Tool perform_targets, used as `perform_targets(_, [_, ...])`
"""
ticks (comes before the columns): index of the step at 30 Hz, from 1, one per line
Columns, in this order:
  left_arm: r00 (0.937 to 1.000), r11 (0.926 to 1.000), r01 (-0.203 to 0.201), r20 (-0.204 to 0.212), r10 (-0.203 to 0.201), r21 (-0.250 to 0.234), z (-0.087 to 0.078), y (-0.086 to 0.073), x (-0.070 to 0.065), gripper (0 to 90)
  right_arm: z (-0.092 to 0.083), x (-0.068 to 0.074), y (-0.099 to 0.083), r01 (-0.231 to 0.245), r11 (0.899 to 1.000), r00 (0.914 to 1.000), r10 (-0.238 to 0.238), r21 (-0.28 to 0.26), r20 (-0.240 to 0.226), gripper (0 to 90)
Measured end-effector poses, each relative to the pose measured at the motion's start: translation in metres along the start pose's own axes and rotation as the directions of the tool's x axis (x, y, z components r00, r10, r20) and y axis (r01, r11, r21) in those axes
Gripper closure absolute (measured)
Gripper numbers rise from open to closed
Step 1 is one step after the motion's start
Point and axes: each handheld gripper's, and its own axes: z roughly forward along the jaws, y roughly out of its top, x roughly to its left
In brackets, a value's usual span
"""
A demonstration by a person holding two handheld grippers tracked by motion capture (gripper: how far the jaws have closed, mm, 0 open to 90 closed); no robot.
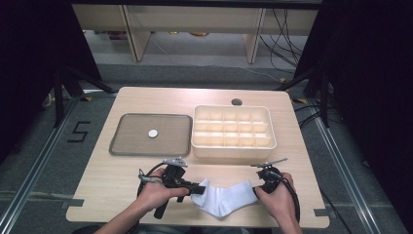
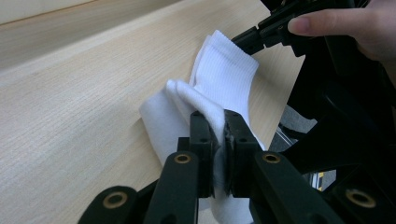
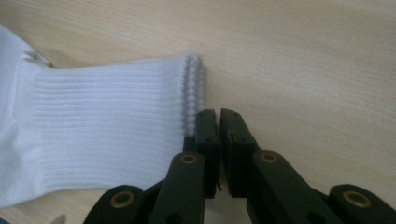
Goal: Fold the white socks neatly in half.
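Both tongs sit at the near edge of the counter (image 1: 122, 165), at about 6 o'clock in the high view, one at each end of a white sock (image 1: 224, 199). Left tongs (image 2: 219, 135) are clenched on a bunched fold of the sock, the cloth squeezed between the two black jaws and spilling out above and below them. Right tongs (image 3: 218, 122) have their jaws pressed together with a thin slit between them, right beside the ribbed cuff of the sock; the cuff's edge touches the outer side of one jaw, and I cannot tell whether any cloth is caught between them.

From above, the sock lies flat on the wood between the person's two hands, the left hand (image 1: 156, 192) at its 9 o'clock end and the right hand (image 1: 275, 197) at its 3 o'clock end.

Farther out, toward 12 o'clock from the sock, stands a cream box (image 1: 234, 145) split into many small compartments. A dark flat tray (image 1: 126, 141) lies just beside it at 9 o'clock of the box, with a small white disc (image 1: 153, 133) near its middle.
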Motion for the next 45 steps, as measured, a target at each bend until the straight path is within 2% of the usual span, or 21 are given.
perform_targets(4, [1.0000,1.0000,-0.002,-0.001,0.002,0.002,0.000,0.000,-0.001,83.2,0.002,0.005,0.000,0.006,1.000,1.0000,-0.006,0.001,0.001,86.0])
perform_targets(5, [0.9999,1.0000,-0.004,-0.016,0.004,0.006,0.000,0.000,-0.002,83.1,0.002,0.007,0.000,0.007,1.000,1.0000,-0.007,0.002,0.000,85.9])
perform_targets(10, [0.9999,1.0000,-0.007,-0.010,0.007,0.003,0.000,0.000,-0.002,83.1,0.004,0.013,0.004,0.037,0.999,0.9993,-0.037,0.000,0.007,85.6])
perform_targets(15, [1.0000,1.0000,-0.005,0.001,0.005,-0.004,-0.002,0.000,0.000,83.1,0.007,0.018,0.005,0.039,0.999,0.9992,-0.039,0.003,0.004,85.4])
perform_targets(16, [0.9999,1.0000,-0.004,-0.017,0.004,-0.003,-0.003,0.000,-0.001,83.0,0.007,0.018,0.005,0.040,0.999,0.9992,-0.040,0.004,0.003,85.3])
perform_targets(20, [1.0000,0.9999,0.000,0.003,0.000,-0.011,-0.004,0.001,0.000,83.1,0.007,0.017,0.005,0.056,0.998,0.9984,-0.056,0.000,0.003,85.1])
perform_targets(23, [1.0000,0.9999,0.004,-0.003,-0.004,-0.017,-0.004,0.000,0.000,83.0,0.006,0.016,0.004,0.031,0.999,0.9994,-0.031,-0.005,0.012,84.6])
perform_targets(25, [1.0000,0.9999,-0.001,0.000,0.001,-0.012,-0.004,0.000,0.000,83.0,0.003,0.014,0.003,0.040,0.999,0.9992,-0.040,-0.005,0.007,84.7])
perform_targets(27, [1.0000,0.9999,-0.001,-0.002,0.001,-0.013,-0.004,0.000,0.000,83.0,-0.002,0.012,0.003,0.037,0.999,0.9992,-0.036,-0.035,0.019,85.4])
perform_targets(30, [1.0000,0.9999,0.003,0.001,-0.003,-0.012,-0.003,0.000,0.000,83.0,-0.018,0.019,0.001,0.026,0.994,0.9995,-0.024,-0.110,0.019,90.0])
perform_targets(31, [1.0000,1.0000,0.003,0.001,-0.003,-0.009,-0.003,0.000,0.000,83.0,-0.021,0.022,0.000,0.030,0.993,0.9995,-0.029,-0.117,0.007,90.0])
perform_targets(32, [0.9999,0.9999,0.001,-0.011,-0.001,-0.016,-0.003,0.000,-0.001,82.9,-0.022,0.025,0.000,0.073,0.987,0.9965,-0.078,-0.143,-0.028,90.0])
perform_targets(33, [1.0000,0.9999,0.003,-0.008,-0.003,-0.016,-0.003,0.000,-0.001,82.9,-0.022,0.030,-0.001,0.082,0.986,0.9943,-0.091,-0.145,-0.056,90.0])
perform_targets(34, [1.0000,0.9999,0.003,-0.008,-0.003,-0.016,-0.003,0.000,-0.001,82.9,-0.022,0.030,-0.001,0.082,0.986,0.9943,-0.091,-0.145,-0.056,90.0])
perform_targets(35, [1.0000,0.9999,0.002,-0.009,-0.002,-0.016,-0.003,0.000,-0.001,82.9,-0.020,0.035,-0.001,0.098,0.985,0.9891,-0.112,-0.145,-0.095,90.0])
perform_targets(36, [0.9999,0.9995,0.003,-0.016,-0.004,-0.031,-0.002,-0.001,-0.002,82.9,-0.017,0.038,-0.002,0.134,0.981,0.9780,-0.154,-0.139,-0.141,90.0])
perform_targets(37, [0.9999,0.9997,0.002,-0.013,-0.002,-0.025,-0.003,-0.001,-0.002,82.9,-0.009,0.049,-0.004,0.140,0.985,0.9680,-0.159,-0.104,-0.195,90.0])
perform_targets(38, [1.0000,0.9999,-0.002,-0.007,0.002,-0.014,-0.004,0.000,-0.001,82.9,-0.004,0.056,-0.005,0.121,0.990,0.9662,-0.135,-0.077,-0.219,90.0])
perform_targets(39, [1.0000,0.9999,-0.002,-0.007,0.002,-0.014,-0.004,0.000,-0.001,83.0,-0.004,0.056,-0.005,0.121,0.990,0.9662,-0.135,-0.077,-0.219,90.0])
perform_targets(40, [1.0000,0.9999,-0.003,-0.009,0.003,-0.013,-0.004,-0.001,-0.001,82.9,0.007,0.061,-0.005,0.155,0.986,0.9545,-0.167,-0.065,-0.247,90.0])
perform_targets(45, [1.0000,0.9998,-0.007,0.001,0.007,-0.018,-0.005,0.000,-0.001,83.0,0.022,0.071,-0.005,0.162,0.986,0.9463,-0.168,-0.043,-0.276,90.0])
